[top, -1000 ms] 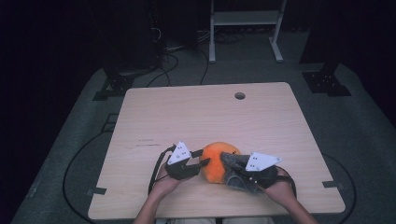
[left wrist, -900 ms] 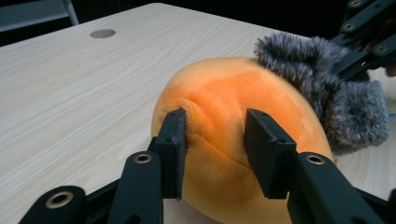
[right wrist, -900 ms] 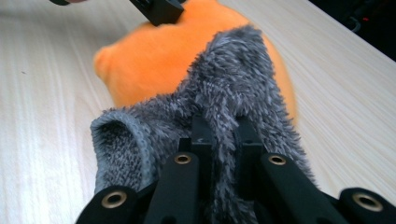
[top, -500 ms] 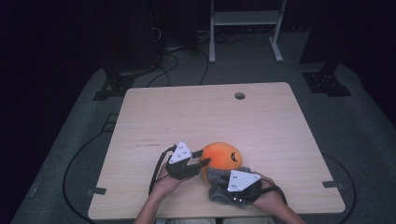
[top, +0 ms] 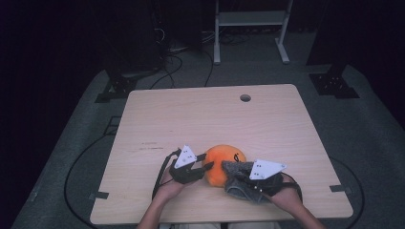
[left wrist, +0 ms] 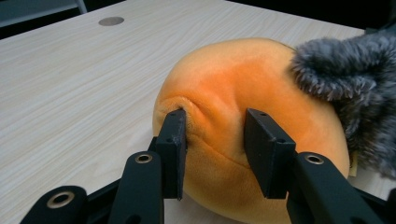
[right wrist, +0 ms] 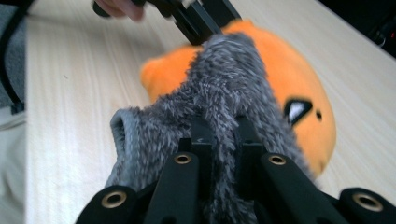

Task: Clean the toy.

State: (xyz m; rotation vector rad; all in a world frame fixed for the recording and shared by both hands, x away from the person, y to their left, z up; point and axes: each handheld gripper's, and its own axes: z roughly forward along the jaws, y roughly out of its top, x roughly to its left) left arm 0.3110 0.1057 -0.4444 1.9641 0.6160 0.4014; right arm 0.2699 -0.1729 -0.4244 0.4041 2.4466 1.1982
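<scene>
From the high view, the orange plush ball (top: pixel 223 164) sits near the 6 o'clock edge of the wooden table (top: pixel 210 119). The left gripper (top: pixel 203 167) meets the ball at its 9 o'clock side, jaws pinched on the plush. The right gripper (top: pixel 239 179) comes in from about 4 o'clock, buried in a grey furry cloth (top: pixel 239 183) that lies against the ball's 4 o'clock side. A round cable hole (top: pixel 245 98) sits toward the table's 12 o'clock edge

In the left gripper view, the two black jaws stand narrow and squeeze a fold of the orange plush ball (left wrist: pixel 243 93) between them, the fabric puckering at the pads. The grey furry cloth (left wrist: pixel 355 88) touches the ball at 2 o'clock

In the right gripper view, the jaws are nearly together, clamped on a ridge of the grey furry cloth (right wrist: pixel 210 107). The orange plush ball (right wrist: pixel 299 79) lies behind it, a small black-and-white mark facing 3 o'clock. The left gripper (right wrist: pixel 196 18) touches the ball at 12 o'clock
</scene>
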